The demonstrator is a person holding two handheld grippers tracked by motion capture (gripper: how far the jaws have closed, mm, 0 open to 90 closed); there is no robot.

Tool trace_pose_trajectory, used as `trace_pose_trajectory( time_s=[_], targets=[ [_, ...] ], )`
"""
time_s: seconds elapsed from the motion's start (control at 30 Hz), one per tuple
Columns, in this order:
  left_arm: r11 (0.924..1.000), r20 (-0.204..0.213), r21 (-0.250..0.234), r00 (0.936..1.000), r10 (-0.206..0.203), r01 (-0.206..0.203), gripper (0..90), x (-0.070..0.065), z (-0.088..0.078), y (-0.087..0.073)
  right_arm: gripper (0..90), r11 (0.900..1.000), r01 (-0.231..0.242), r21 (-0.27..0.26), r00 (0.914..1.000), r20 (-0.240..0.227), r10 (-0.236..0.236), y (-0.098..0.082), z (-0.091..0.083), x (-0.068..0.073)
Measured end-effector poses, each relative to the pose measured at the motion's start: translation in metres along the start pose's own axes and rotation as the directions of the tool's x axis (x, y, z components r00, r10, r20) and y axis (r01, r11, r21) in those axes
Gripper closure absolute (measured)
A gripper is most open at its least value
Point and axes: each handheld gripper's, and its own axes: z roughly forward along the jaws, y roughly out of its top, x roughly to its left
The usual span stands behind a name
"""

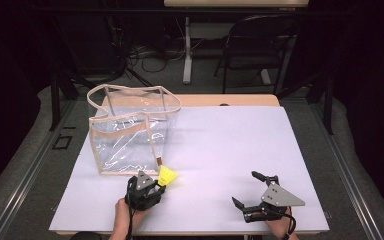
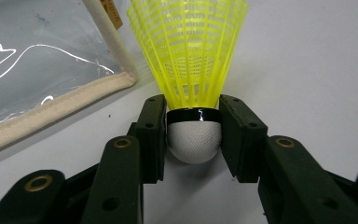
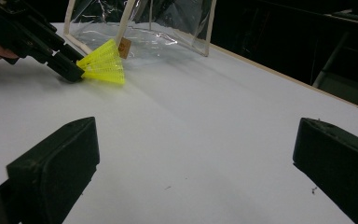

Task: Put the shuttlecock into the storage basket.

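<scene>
One yellow shuttlecock (image 2: 189, 56) clamped by its white cork base in left gripper (image 2: 193, 133), low over white table (image 1: 220, 150), just beside near corner of clear bag (image 1: 127, 127). Skirt pointing away from the jaws, close to bag's cream trim. Right gripper (image 1: 255, 192) spread wide apart, holding nothing, well apart from bag.

Shuttlecock (image 1: 168, 175) on table (image 1: 220, 150), just before bag (image 1: 130, 130), left gripper (image 1: 156, 186) behind it

A clear bag (image 1: 130, 131) with cream trim stands on the white bench (image 1: 230, 150); a dark chair (image 1: 260, 45) sits beyond the bench.
</scene>
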Motion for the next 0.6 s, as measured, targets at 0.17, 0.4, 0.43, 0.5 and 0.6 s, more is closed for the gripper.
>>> trace_pose_trajectory(
  time_s=[0.17, 0.4, 0.43, 0.5, 0.6],
  targets=[
    [1.0000, -0.003, -0.001, 1.0000, -0.008, 0.008, 63.9, 0.0000, -0.0002, -0.0001, 0.0, 1.000, 0.001, 0.003, 1.0000, -0.002, -0.001, -0.0001, 0.0002, 0.0001],
    [1.0000, 0.011, -0.004, 0.9999, -0.003, 0.003, 64.5, -0.0001, -0.0008, -0.0008, 0.0, 1.000, -0.001, 0.010, 1.0000, -0.004, 0.001, -0.0002, 0.0003, 0.0001],
    [1.0000, 0.014, -0.005, 0.9999, -0.002, 0.002, 64.6, -0.0004, -0.0010, -0.0009, 0.0, 1.000, -0.001, 0.010, 1.0000, -0.003, 0.001, -0.0002, 0.0003, 0.0001],
    [1.0000, 0.020, -0.006, 0.9998, 0.006, -0.006, 64.6, -0.0008, -0.0018, -0.0009, 0.0, 1.000, -0.001, 0.009, 1.0000, -0.003, 0.001, -0.0003, 0.0002, 0.0000],
    [0.9998, 0.023, -0.020, 0.9997, 0.008, -0.008, 64.6, -0.0010, -0.0025, -0.0010, 0.0, 1.000, -0.003, 0.010, 1.0000, 0.001, 0.002, -0.0004, 0.0001, -0.0003]
  ],
)
